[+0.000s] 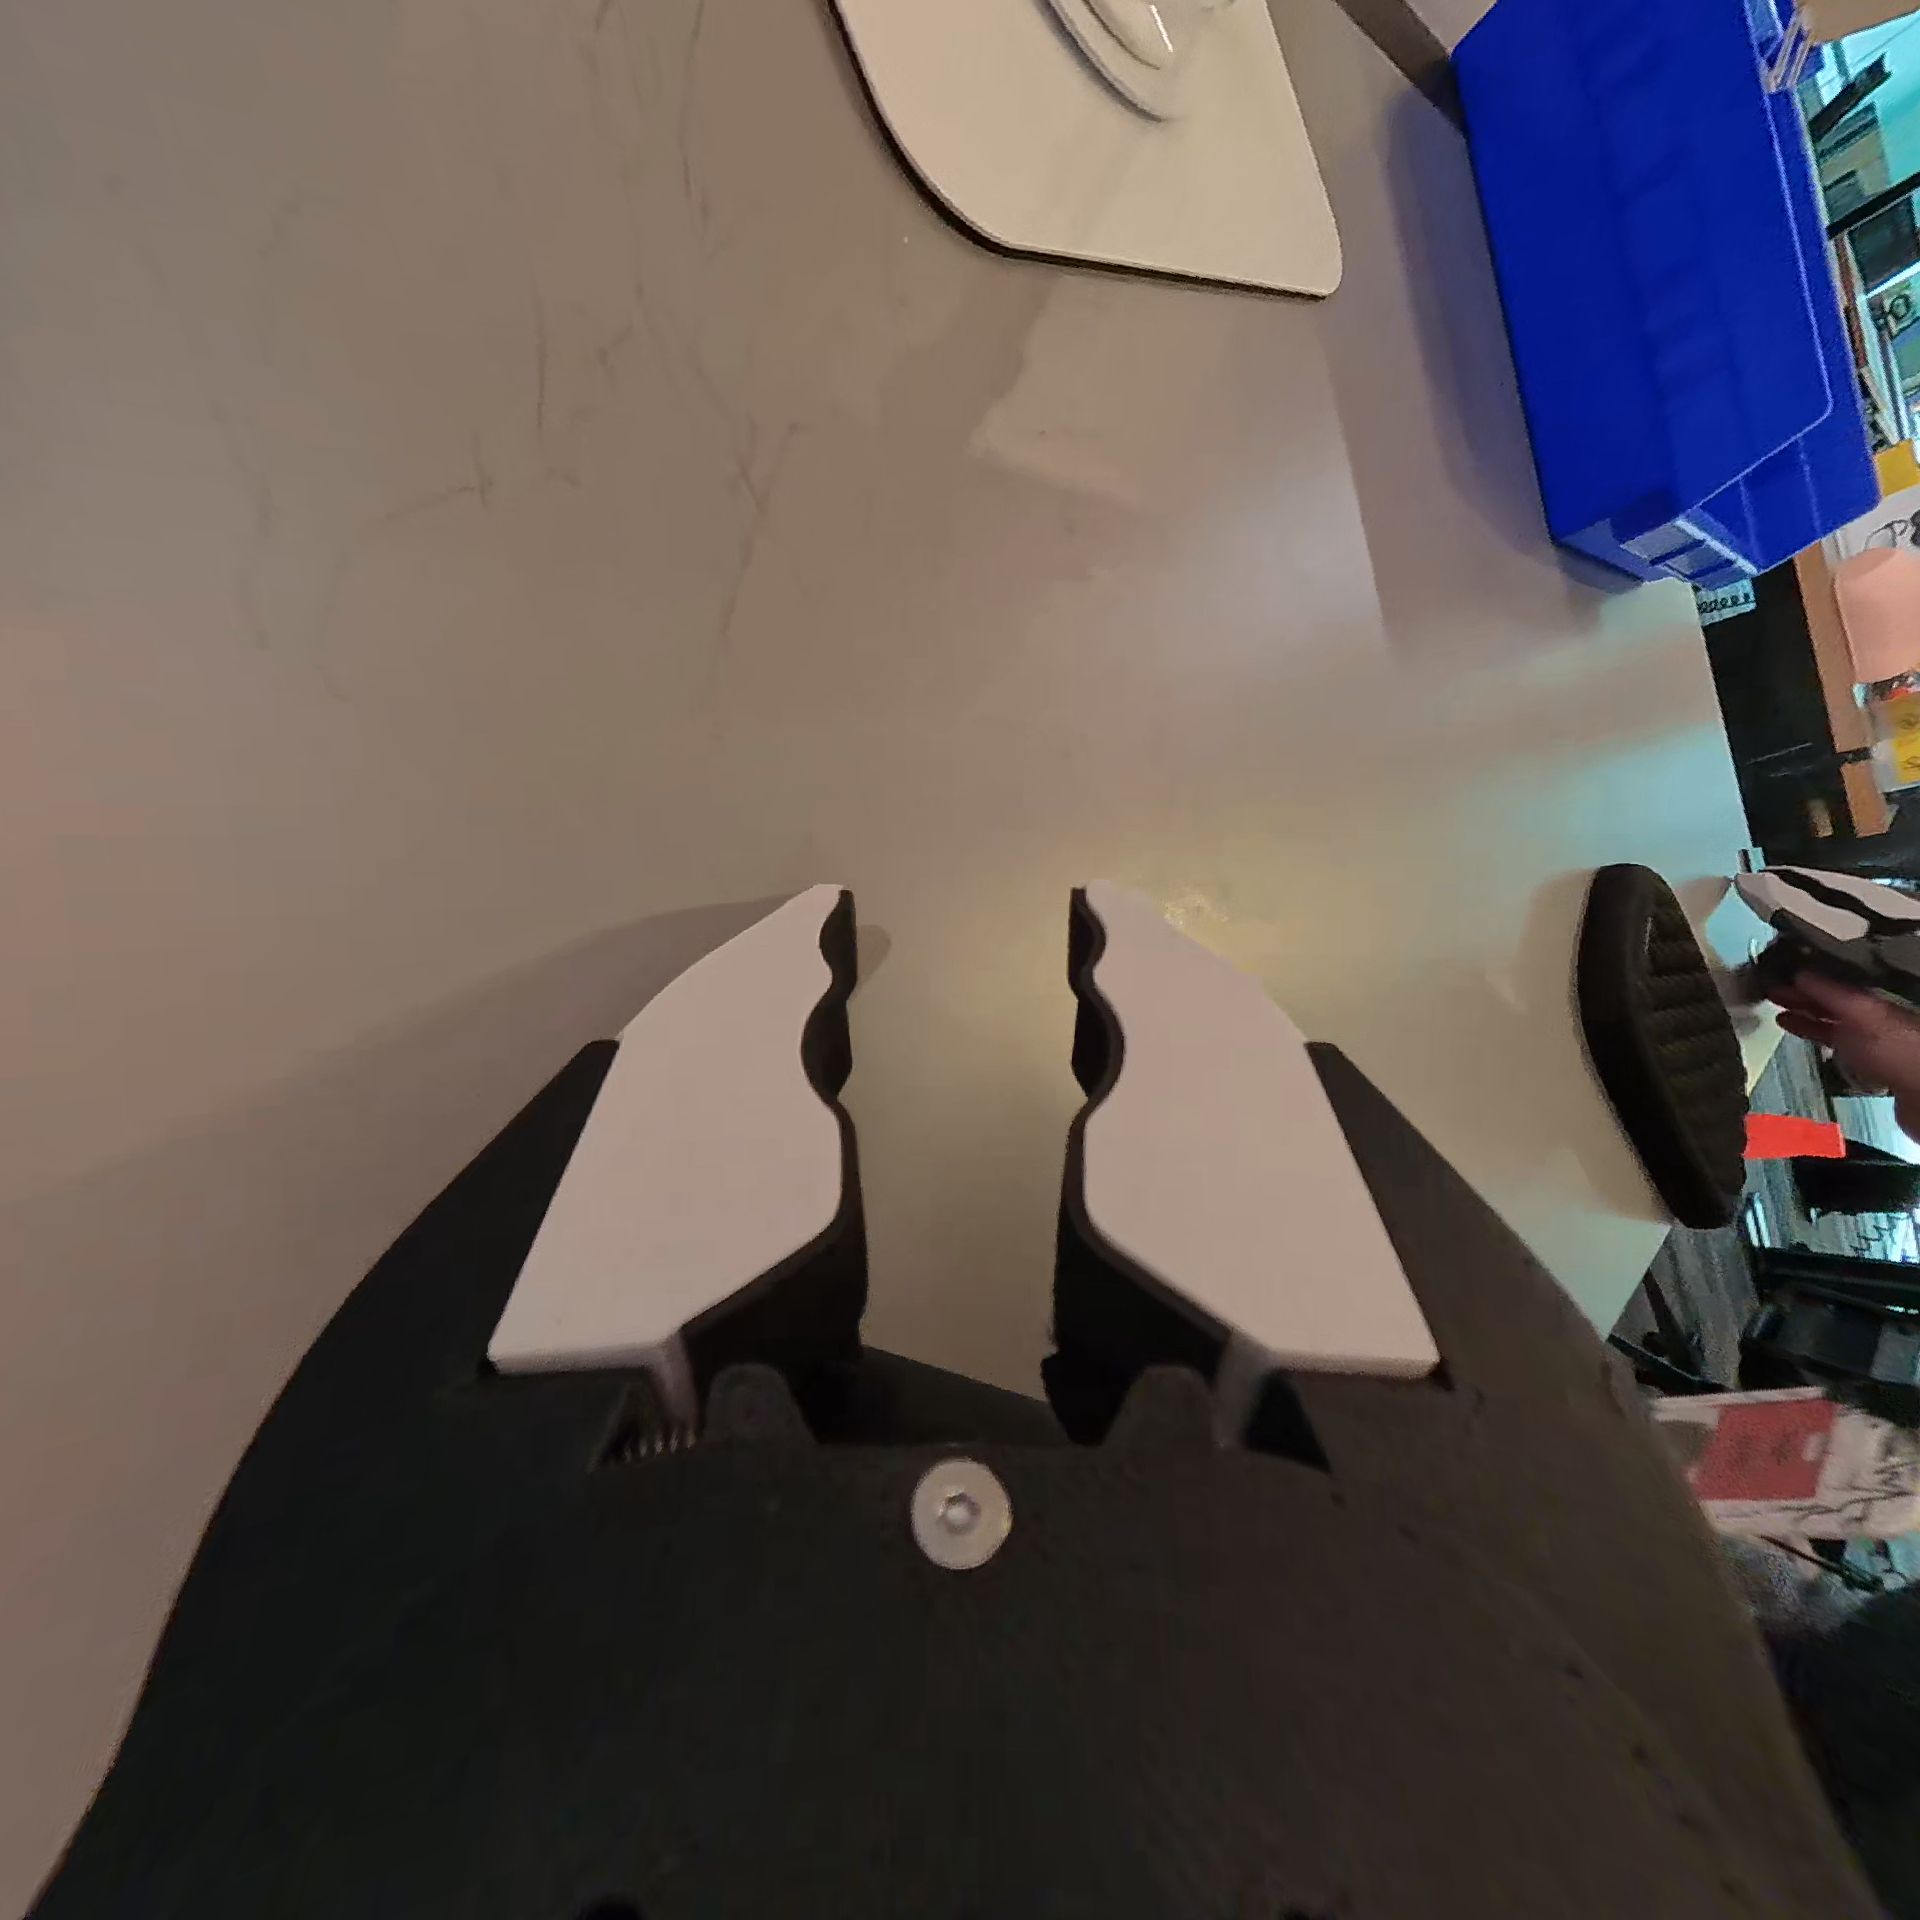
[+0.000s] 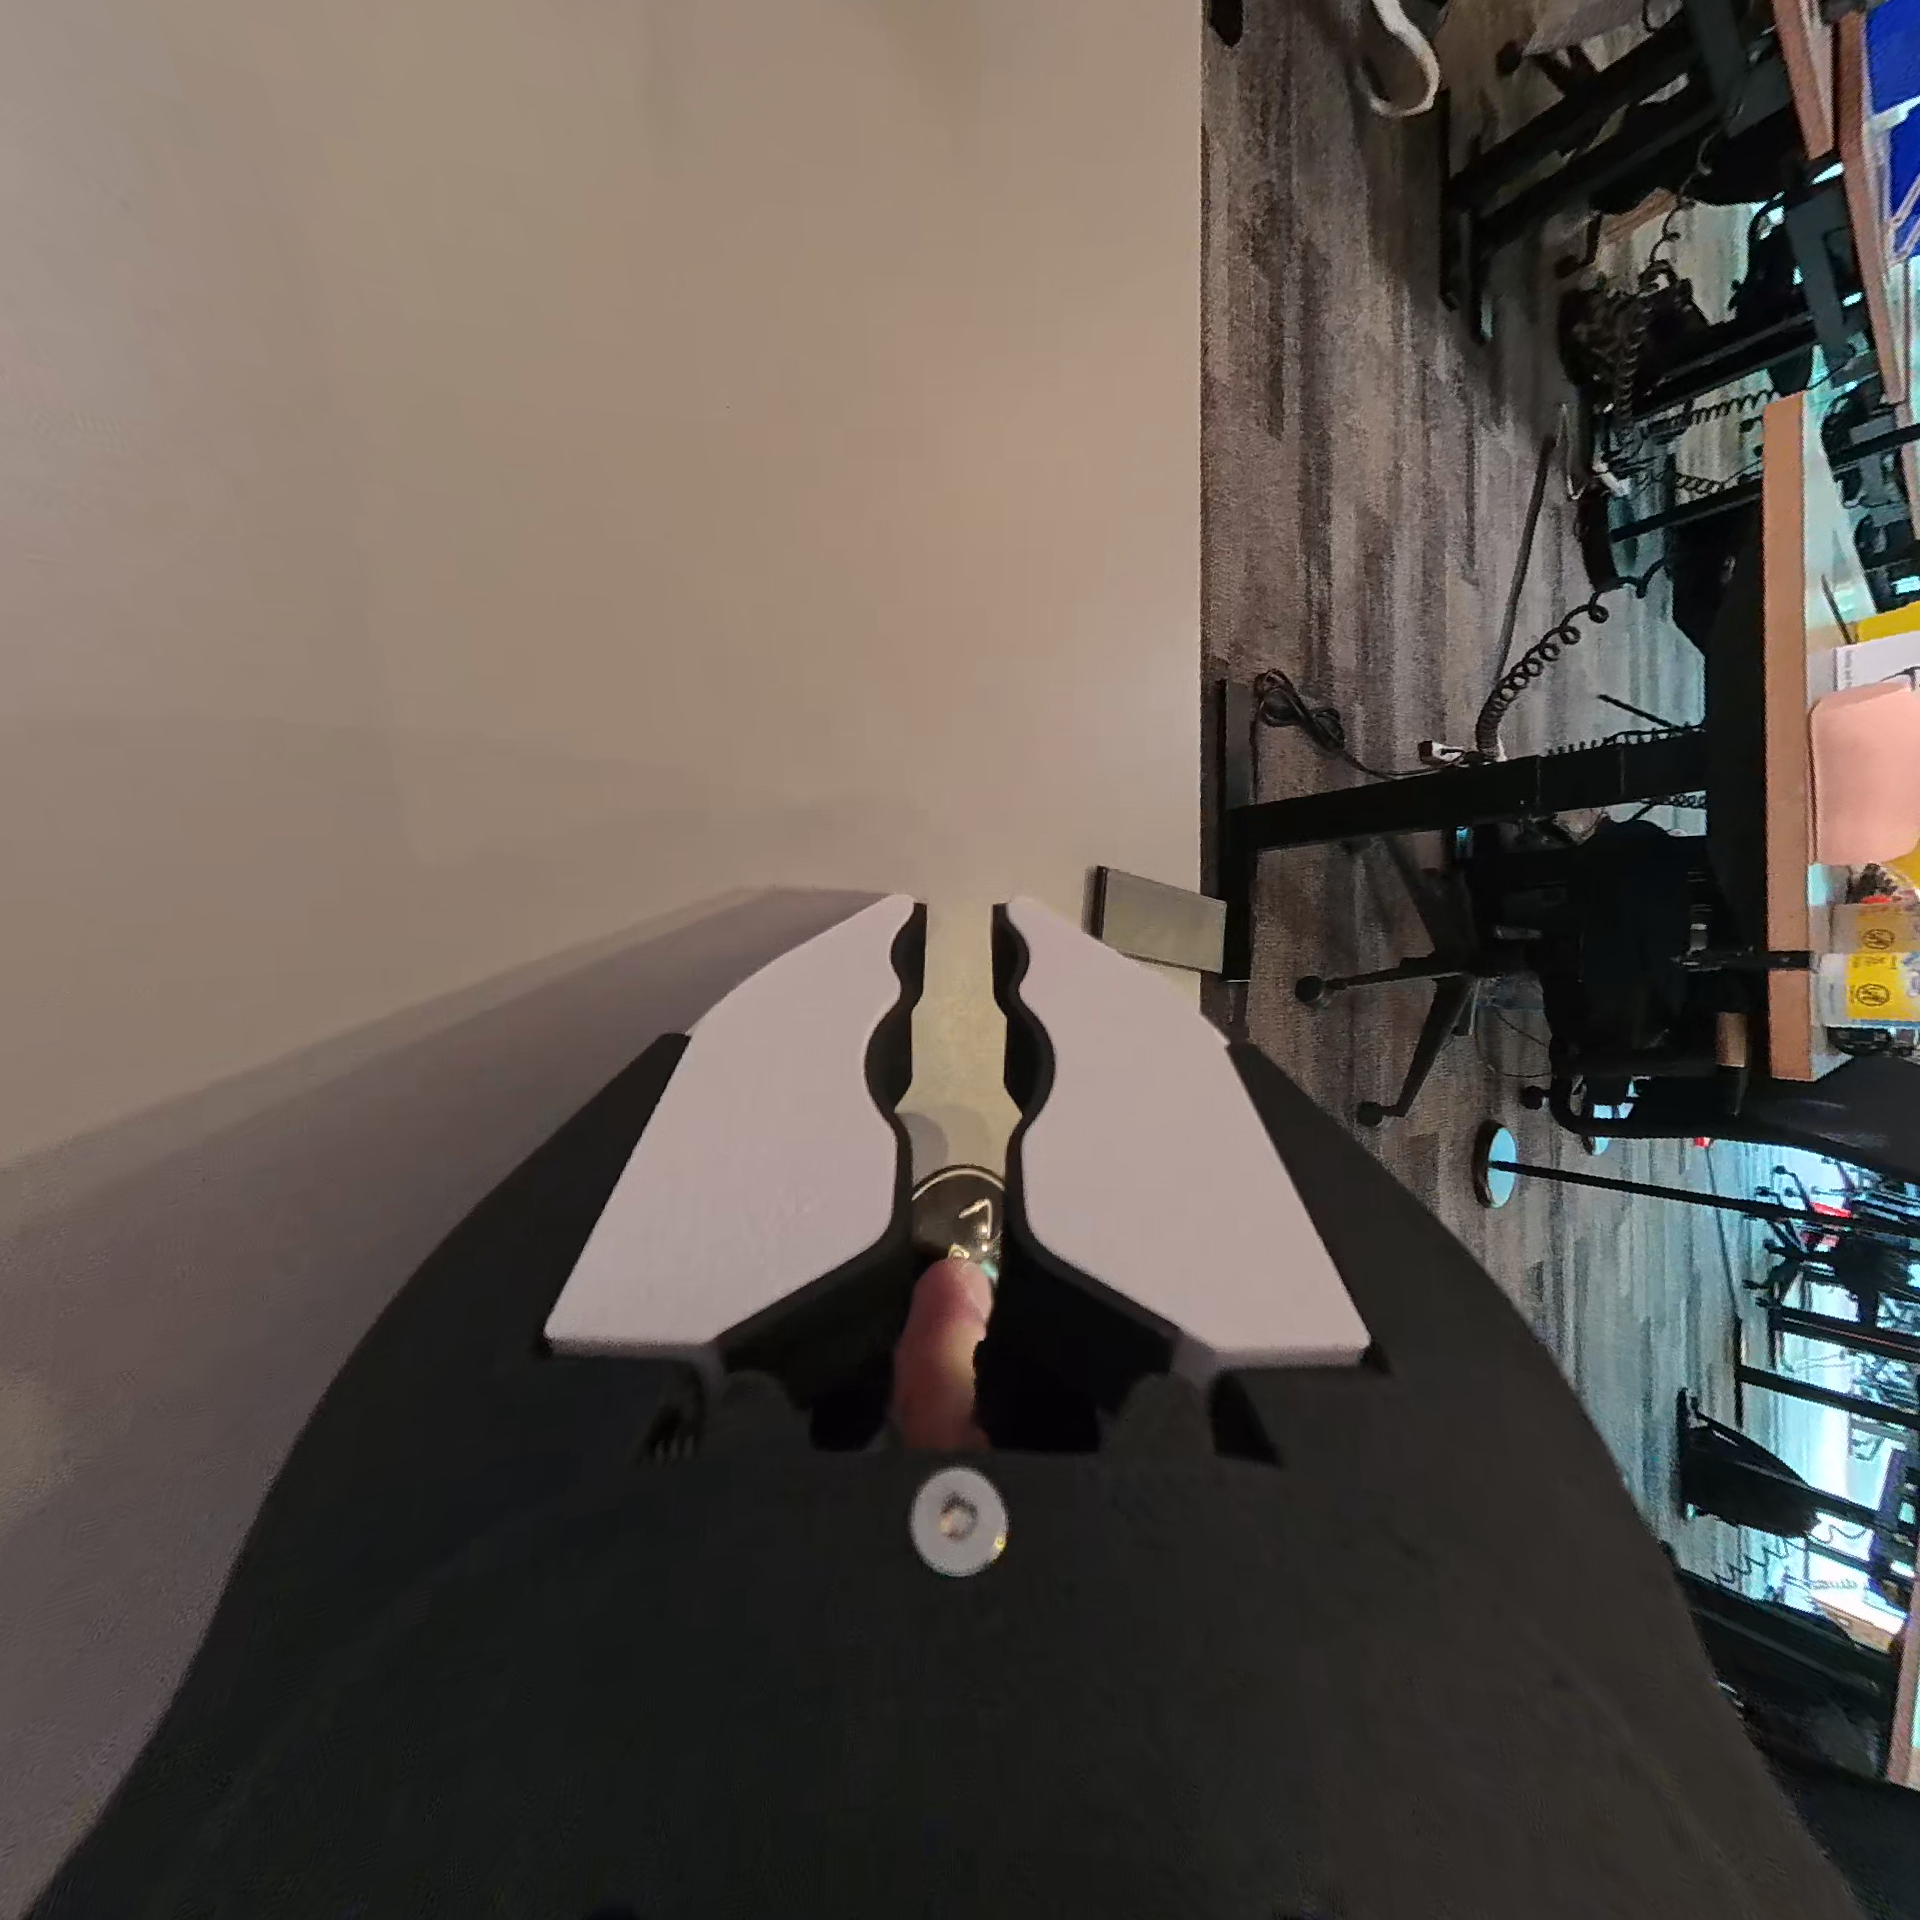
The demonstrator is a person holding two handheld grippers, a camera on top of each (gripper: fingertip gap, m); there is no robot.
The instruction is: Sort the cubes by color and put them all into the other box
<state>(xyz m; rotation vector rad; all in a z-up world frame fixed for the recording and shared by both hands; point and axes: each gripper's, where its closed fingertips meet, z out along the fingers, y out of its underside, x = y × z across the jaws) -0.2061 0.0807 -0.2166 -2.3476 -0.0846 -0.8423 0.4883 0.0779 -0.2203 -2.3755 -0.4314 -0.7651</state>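
Observation:
No cubes show in either view. A blue box stands on the pale table at the far right of the left wrist view, well ahead of my left gripper. My left gripper is open and empty, with bare table between its fingers. My right gripper hovers over the table near its edge. Its fingers stand a narrow gap apart with only table showing between them, and nothing is in the grasp. A person's fingertip shows low between its fingers. The right gripper also shows at the right edge of the left wrist view.
A white flat base plate lies at the far side of the table. A black round textured pad sits by the table's right edge. In the right wrist view a small grey plate sits at the table edge, with carpet, desks and chairs beyond.

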